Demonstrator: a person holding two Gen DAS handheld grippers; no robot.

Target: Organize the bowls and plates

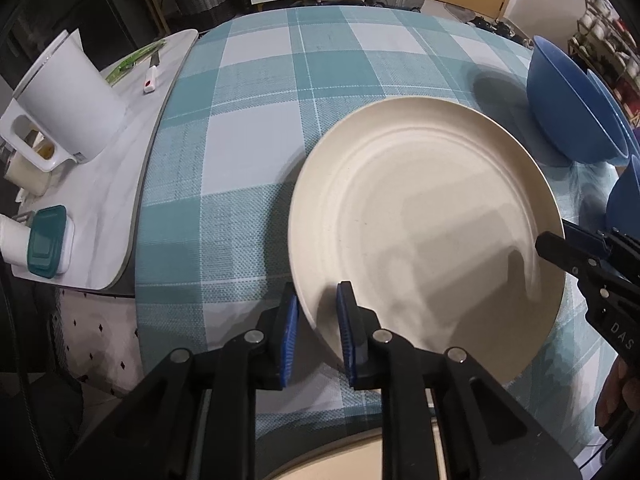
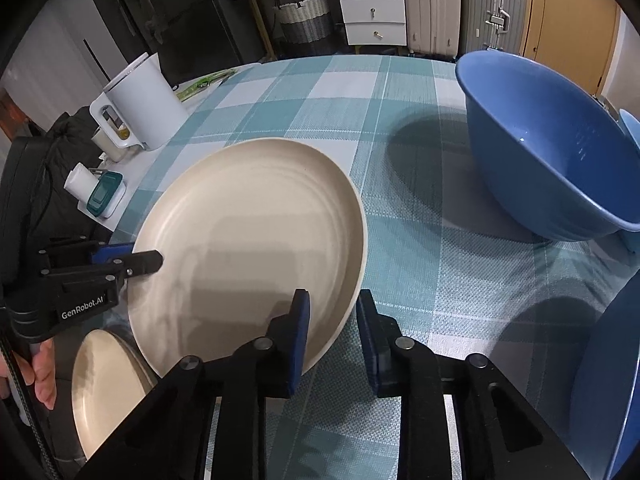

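Observation:
A cream plate [image 1: 420,220] [image 2: 248,220] hangs tilted above the teal checked tablecloth [image 1: 248,120], held at two sides. My left gripper [image 1: 318,320] is shut on its left rim, one blue pad on each face. My right gripper [image 2: 334,332] is shut on the opposite rim, and its black finger [image 1: 560,244] shows at the plate's right edge. A second cream plate [image 2: 108,392] lies below near the table's front edge. A big blue bowl [image 2: 552,152] [image 1: 568,96] rests tilted at the right, and another blue bowl [image 2: 608,380] sits nearer.
On a marble board [image 1: 120,200] at the left stand a white jug [image 1: 68,96], a teal-lidded box [image 1: 48,240] and a small knife [image 1: 152,76]. A person's hand [image 2: 44,368] holds the left gripper. Drawers, a basket and suitcases stand beyond the table.

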